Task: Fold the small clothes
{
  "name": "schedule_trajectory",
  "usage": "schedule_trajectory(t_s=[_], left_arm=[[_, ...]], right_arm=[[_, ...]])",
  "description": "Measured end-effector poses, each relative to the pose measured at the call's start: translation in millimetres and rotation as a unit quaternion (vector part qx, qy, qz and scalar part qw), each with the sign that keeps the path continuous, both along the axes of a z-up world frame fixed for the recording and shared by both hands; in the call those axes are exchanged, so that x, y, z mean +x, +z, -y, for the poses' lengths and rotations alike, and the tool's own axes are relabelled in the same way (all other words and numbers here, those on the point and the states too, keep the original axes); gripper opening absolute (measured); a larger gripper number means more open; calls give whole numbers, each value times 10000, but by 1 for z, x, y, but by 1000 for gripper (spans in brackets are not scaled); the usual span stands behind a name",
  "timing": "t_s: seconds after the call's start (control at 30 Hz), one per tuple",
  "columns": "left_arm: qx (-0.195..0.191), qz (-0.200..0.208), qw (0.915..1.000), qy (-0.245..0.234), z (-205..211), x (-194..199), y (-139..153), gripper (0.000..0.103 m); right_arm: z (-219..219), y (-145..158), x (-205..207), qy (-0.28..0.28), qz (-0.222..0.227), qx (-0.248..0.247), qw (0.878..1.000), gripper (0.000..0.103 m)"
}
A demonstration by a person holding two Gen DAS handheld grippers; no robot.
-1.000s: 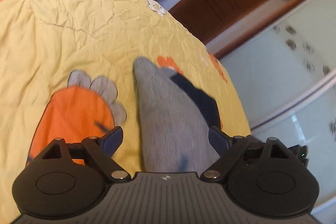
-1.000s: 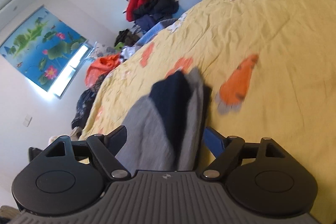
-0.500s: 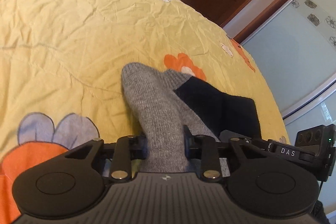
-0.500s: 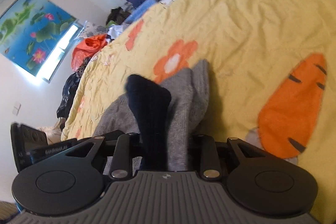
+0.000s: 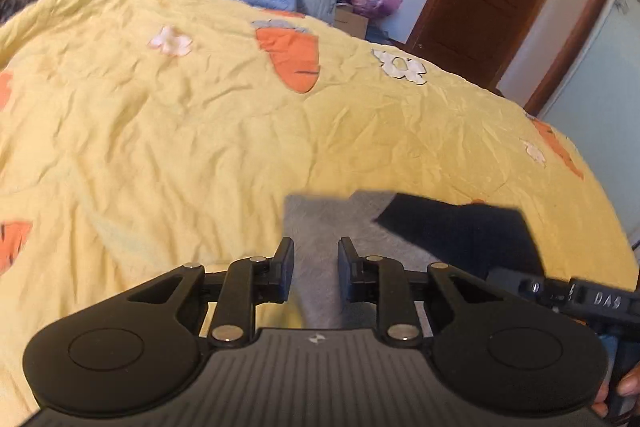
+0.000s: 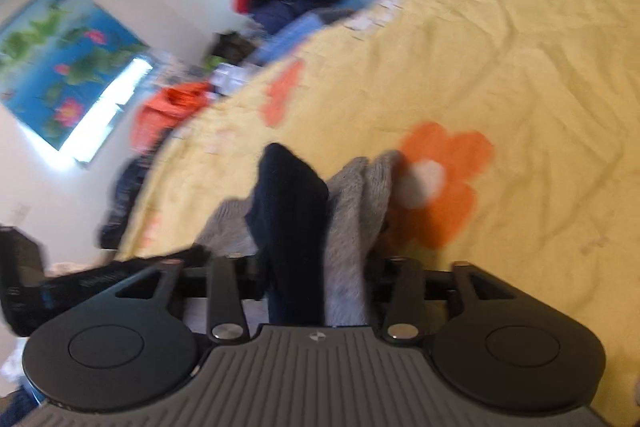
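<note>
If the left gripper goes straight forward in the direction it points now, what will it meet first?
Probably nothing new: the left gripper is already shut on the grey sock. Pushed on, it would carry that fabric toward the yellow quilt just beyond; depth there is unclear.

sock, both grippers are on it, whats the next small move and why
Probably carry the left gripper toward the right gripper to fold the sock in half. Each is shut on one end, grey at the left, navy at the right, and the sock is bunched over the quilt.
</note>
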State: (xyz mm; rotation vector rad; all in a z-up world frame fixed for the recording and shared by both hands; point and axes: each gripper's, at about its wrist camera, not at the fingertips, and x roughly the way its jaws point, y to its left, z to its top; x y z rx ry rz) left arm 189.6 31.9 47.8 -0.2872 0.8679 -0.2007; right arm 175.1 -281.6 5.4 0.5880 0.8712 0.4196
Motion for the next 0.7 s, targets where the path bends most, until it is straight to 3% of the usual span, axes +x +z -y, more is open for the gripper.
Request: schedule_trajectory(t_s=[0.07, 0.13, 0.17, 0.2, 0.33, 0.37, 0.43, 0.47, 0.5, 0.53, 0.57, 0.63, 0.7], left_arm=[[-738, -22, 9972, -105, -15, -23, -2, 28], [-1154, -29, 9932, -170, -22, -53, -7, 45], [-1290, -14, 9915, -189, -24, -69, -11, 61], [-1392, 13, 9901, -197, -23, -85, -15, 68], [-1953, -462, 9790, -367, -17, -122, -41, 68], [-2085, -588, 9753, -428, -14, -126, -48, 66], [-2009, -462, 9765, -621, -6, -136, -48, 66], [-1857, -473, 9793, -654, -2, -135, -46, 54], [-1709, -584, 9812, -684, 1, -132, -46, 28], [-1610, -707, 9820, -691, 2, -128, -48, 21], [-1617, -774, 9814, -693, 1, -126, -48, 18], [-1477, -791, 9830, -749, -2, -126, -39, 14], [-1091, -636, 9885, -830, -3, -131, -27, 14]], right_arm=[[10, 0, -21, 178, 109, 180, 9996, 63], [25, 3, -45, 252, 147, 222, 9993, 69], [34, 3, -57, 248, 134, 287, 9992, 70], [43, 2, -69, 236, 85, 388, 9989, 69], [55, -7, -106, 325, -274, 620, 9972, 70], [54, -9, -114, 380, -296, 643, 9968, 69], [50, -12, -127, 444, -252, 761, 9958, 69], [48, -13, -130, 475, -281, 843, 9949, 69], [45, -14, -131, 505, -350, 901, 9940, 67], [42, -17, -132, 550, -478, 905, 9932, 51], [39, -22, -131, 586, -639, 900, 9922, 27], [33, -22, -135, 670, -631, 983, 9909, 27], [30, -15, -145, 820, -562, 1071, 9893, 26]])
